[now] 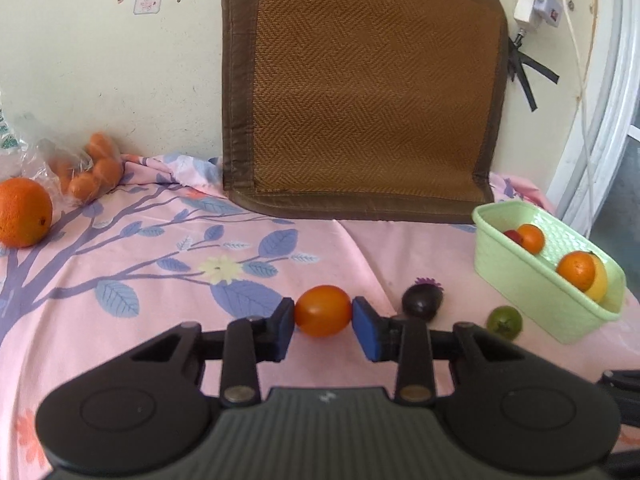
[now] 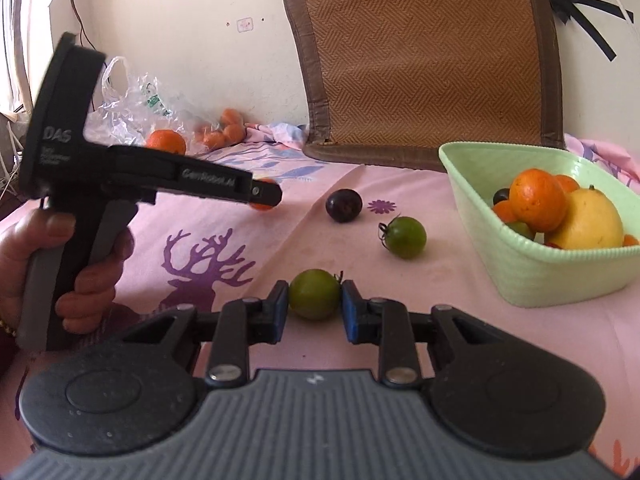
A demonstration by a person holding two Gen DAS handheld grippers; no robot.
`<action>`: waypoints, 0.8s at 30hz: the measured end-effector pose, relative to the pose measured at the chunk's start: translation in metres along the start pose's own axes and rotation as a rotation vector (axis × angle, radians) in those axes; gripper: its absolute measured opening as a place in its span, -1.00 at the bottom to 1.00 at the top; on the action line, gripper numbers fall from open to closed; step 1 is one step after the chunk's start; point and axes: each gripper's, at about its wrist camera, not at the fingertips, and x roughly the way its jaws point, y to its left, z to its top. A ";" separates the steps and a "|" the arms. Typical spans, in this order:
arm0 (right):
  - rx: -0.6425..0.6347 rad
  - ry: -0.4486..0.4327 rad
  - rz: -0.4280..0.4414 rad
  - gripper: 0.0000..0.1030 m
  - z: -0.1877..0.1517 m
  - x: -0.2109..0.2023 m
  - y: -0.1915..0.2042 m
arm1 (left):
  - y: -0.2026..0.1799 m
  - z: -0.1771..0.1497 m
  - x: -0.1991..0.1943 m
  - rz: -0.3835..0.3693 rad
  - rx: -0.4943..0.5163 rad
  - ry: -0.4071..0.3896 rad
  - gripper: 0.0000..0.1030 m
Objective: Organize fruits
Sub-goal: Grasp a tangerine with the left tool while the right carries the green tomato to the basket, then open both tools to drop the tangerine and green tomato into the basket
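Surface: a table point(image 2: 400, 300) under a pink cloth printed with leaves and a deer, pushed against a cream wall; a woven brown mat point(image 1: 360, 92) leans upright on the wall behind it.
Basket: a pale green basket point(image 2: 532, 276) stands at the right of the cloth, serving as the collection point; it already holds oranges, a lemon point(image 2: 588, 220) and smaller fruit, so part of the sorting appears done.
Left tongs: the left tongs point(image 1: 323, 322) are narrow, both blue pads pressed on the sides of an orange tomato point(image 1: 323, 311); the grip sits across its middle, which should stop the round fruit from rolling out.
Right tongs: the right tongs point(image 2: 314, 306) are narrow as well, closed on a green tomato point(image 2: 314, 294) low over the cloth, gripped the same way.
Person: a hand point(image 2: 72, 264) wraps the handle of the left tool, seen from the right wrist view.
Loose fruit: a dark plum point(image 2: 344, 205) and a second green tomato point(image 2: 405, 237) lie apart on the cloth, between the tongs and the basket, so they are likely next.
Far stock: a large orange point(image 1: 24, 212) and a clear plastic bag point(image 1: 80, 168) of small orange fruit sit at the far left by the wall, well apart from the basket.
Step in hand: both fruits are gripped; carrying them to the basket is the probable next move.
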 end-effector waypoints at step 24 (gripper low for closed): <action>0.278 -0.284 -0.231 -0.35 0.027 -0.023 -0.142 | -0.136 0.063 0.062 -0.330 0.037 0.076 -0.28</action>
